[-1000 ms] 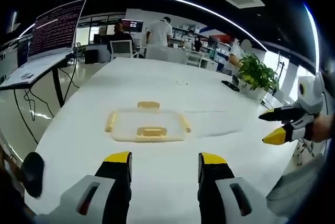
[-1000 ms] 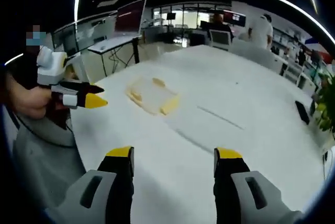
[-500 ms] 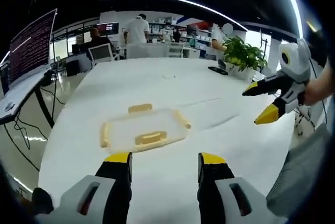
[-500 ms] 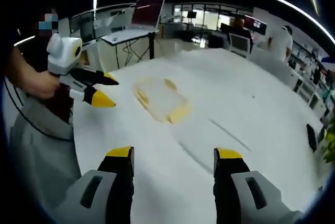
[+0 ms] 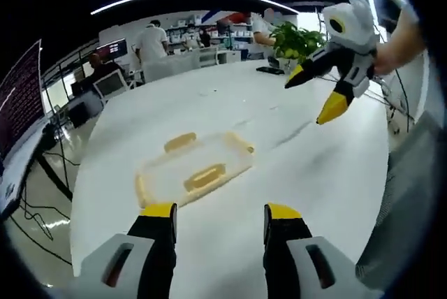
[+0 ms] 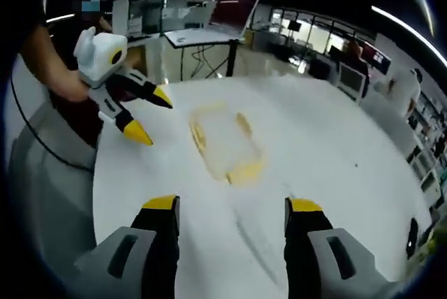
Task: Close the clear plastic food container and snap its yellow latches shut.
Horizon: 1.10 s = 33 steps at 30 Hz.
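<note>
**Yellow-latched container lies ahead of both tools, nearer the left one**

Yellow tips mark the left gripper (image 5: 219, 212), whose jaws stand apart with nothing between them. Straight ahead of those tips, close in front, the clear plastic container (image 5: 194, 168) rests flat on the white table (image 5: 230, 110). Its lid appears to sit on the base already, though whether it is pressed fully home cannot be told. One yellow latch (image 5: 205, 176) faces this tool on the near long side; another shows on the far side and one at each short end. The container's long axis runs crosswise to the left jaws, slightly skewed.

Further right, the right gripper (image 6: 233, 209) is also spread wide and empty. From it the container (image 6: 225, 141) lies ahead and a little to the left, farther off than from the left tool, with its long axis running roughly away along the jaws' line. A short-end latch (image 6: 244, 172) is the part nearest this tool.

Judging from this, the left tool is better placed for the first press on the near long-side latch.
</note>
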Each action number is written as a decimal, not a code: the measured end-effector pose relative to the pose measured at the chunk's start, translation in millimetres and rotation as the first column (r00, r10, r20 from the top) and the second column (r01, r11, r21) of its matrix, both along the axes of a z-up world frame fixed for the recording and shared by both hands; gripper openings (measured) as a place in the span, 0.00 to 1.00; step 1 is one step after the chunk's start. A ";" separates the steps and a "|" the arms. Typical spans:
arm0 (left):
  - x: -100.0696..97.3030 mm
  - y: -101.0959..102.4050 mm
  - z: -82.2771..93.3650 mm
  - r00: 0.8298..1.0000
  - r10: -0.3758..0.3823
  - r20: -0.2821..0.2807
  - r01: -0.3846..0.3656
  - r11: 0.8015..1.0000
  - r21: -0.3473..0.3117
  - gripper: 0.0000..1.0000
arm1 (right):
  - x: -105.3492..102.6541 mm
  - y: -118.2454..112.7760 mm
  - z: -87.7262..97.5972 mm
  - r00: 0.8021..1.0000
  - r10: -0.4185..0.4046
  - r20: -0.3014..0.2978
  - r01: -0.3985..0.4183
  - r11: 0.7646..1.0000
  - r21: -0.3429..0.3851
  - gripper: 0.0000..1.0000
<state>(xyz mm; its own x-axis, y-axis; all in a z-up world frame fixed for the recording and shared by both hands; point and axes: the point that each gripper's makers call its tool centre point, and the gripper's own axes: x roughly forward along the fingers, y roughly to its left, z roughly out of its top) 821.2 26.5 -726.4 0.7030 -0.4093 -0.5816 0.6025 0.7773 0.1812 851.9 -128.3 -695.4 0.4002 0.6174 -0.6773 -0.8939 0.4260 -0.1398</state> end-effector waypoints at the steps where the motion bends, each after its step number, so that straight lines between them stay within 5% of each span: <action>1: 0.9 -0.7 0.6 1.000 -0.021 0.009 0.021 1.000 0.010 0.44 | 1.1 2.6 -0.2 1.000 0.022 0.005 -0.022 1.000 -0.005 0.58; 15: 33.5 24.8 9.2 0.993 -0.116 0.023 0.114 0.988 0.100 0.44 | 21.8 29.6 -15.7 0.975 0.220 -0.005 -0.220 0.970 -0.099 0.57; 18: 38.9 31.2 8.2 0.987 -0.161 0.016 0.157 0.975 0.154 0.44 | 25.6 32.5 -19.7 0.970 0.244 -0.010 -0.244 0.963 -0.116 0.57; 29: 48.7 37.7 -0.9 0.963 -0.261 -0.060 0.268 0.946 0.180 0.44 | 27.6 44.3 -35.4 0.942 0.329 -0.072 -0.336 0.927 -0.164 0.57; 33: 52.8 40.5 -5.2 0.946 -0.315 -0.077 0.324 0.917 0.234 0.45 | 30.1 48.3 -40.1 0.939 0.334 -0.088 -0.344 0.924 -0.169 0.58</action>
